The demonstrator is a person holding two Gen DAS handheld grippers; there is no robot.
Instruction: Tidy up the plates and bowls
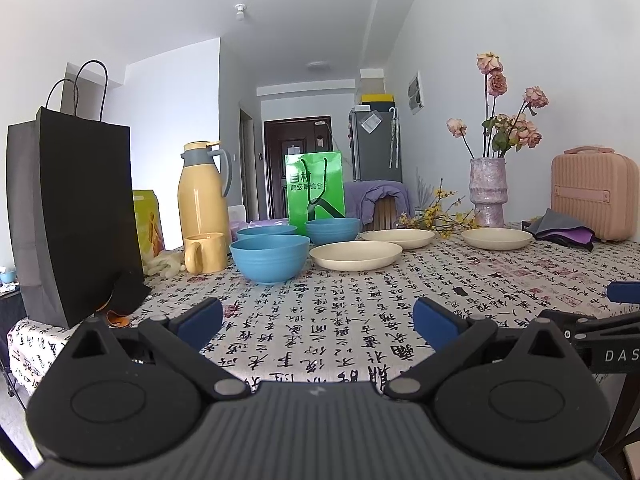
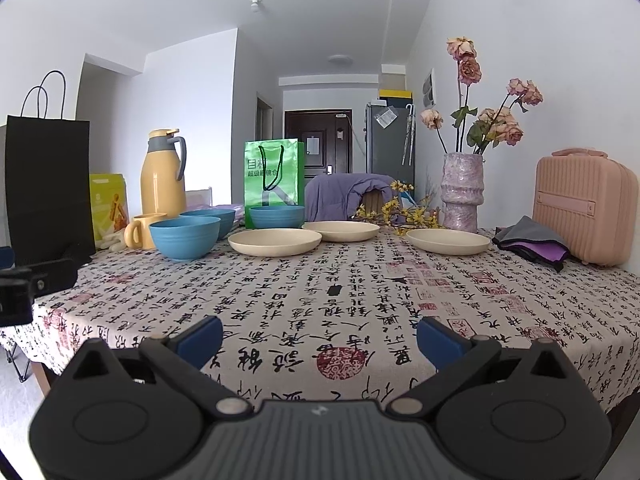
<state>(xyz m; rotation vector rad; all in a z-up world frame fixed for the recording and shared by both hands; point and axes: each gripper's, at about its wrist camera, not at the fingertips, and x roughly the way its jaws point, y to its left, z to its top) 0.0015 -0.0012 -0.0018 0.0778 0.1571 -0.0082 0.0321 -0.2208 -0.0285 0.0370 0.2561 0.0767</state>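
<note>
Three blue bowls stand apart on the far side of the table: a near one (image 1: 269, 258) (image 2: 185, 237), one behind it (image 1: 266, 233) (image 2: 210, 217) and one further right (image 1: 332, 230) (image 2: 277, 216). Three cream plates lie to their right: a near one (image 1: 355, 255) (image 2: 274, 241), a middle one (image 1: 398, 238) (image 2: 340, 230) and a right one (image 1: 496, 238) (image 2: 448, 241). My left gripper (image 1: 318, 322) is open over the near tablecloth, holding nothing. My right gripper (image 2: 320, 338) is open too, well short of the dishes.
A black paper bag (image 1: 76, 216) stands at the left edge, with a yellow mug (image 1: 204, 253), a yellow thermos (image 1: 202, 190) and a green bag (image 1: 316, 188) behind the bowls. A vase of dried roses (image 2: 462, 192), a pink case (image 2: 582, 208) and folded cloth (image 2: 532, 242) sit at the right.
</note>
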